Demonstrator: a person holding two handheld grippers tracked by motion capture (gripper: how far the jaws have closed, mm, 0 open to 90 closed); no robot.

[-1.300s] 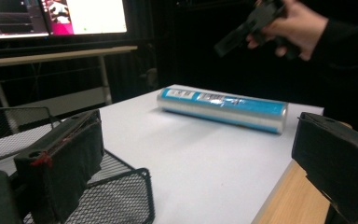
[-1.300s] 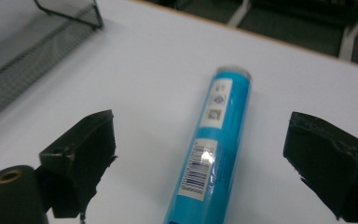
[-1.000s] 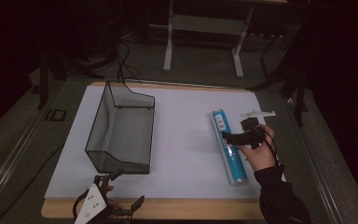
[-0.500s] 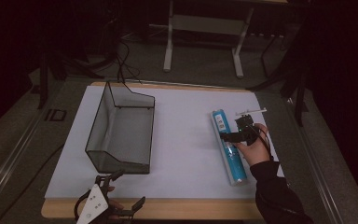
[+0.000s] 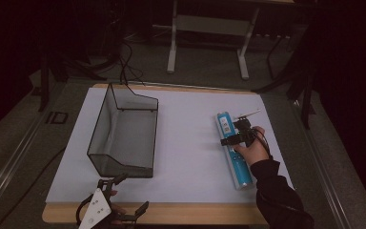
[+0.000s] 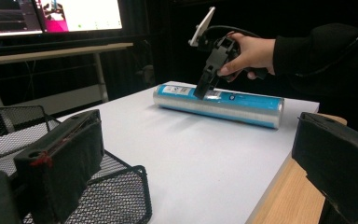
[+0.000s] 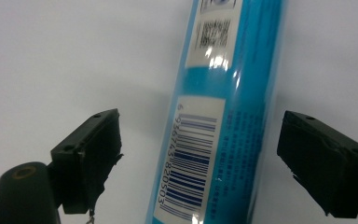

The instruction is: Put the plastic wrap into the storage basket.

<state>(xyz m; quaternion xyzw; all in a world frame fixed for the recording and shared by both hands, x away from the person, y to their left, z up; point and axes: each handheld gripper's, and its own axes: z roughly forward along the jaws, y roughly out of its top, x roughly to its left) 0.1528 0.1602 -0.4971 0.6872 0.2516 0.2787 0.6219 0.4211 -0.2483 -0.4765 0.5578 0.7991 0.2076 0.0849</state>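
Note:
A long blue tube (image 5: pixel 240 171) with a barcode label (image 7: pixel 193 158) lies on the white sheet at the right. My right gripper (image 5: pixel 233 137) points down over its middle with one jaw on each side. In the right gripper view the right gripper (image 7: pixel 200 163) is open, with a gap between the tube (image 7: pixel 228 84) and each pad. Its jaws have closed a little in the last second. In the left gripper view that gripper (image 6: pixel 206 84) stands on top of the tube (image 6: pixel 242 105). My left gripper (image 5: pixel 128 194) rests open at the front table edge, in front of the black mesh basket (image 5: pixel 101 129).
The mesh basket (image 6: pixel 121 186) lies just ahead of the left gripper (image 6: pixel 200 172). The white sheet (image 5: pixel 190 157) covers most of the wooden table (image 5: pixel 195 213). Desk legs and cables stand on the floor beyond the far edge.
The right hand has sunk and moved slightly away from me, which brought its gripper down astride the blue tube. The left gripper, the basket and the tube have stayed put.

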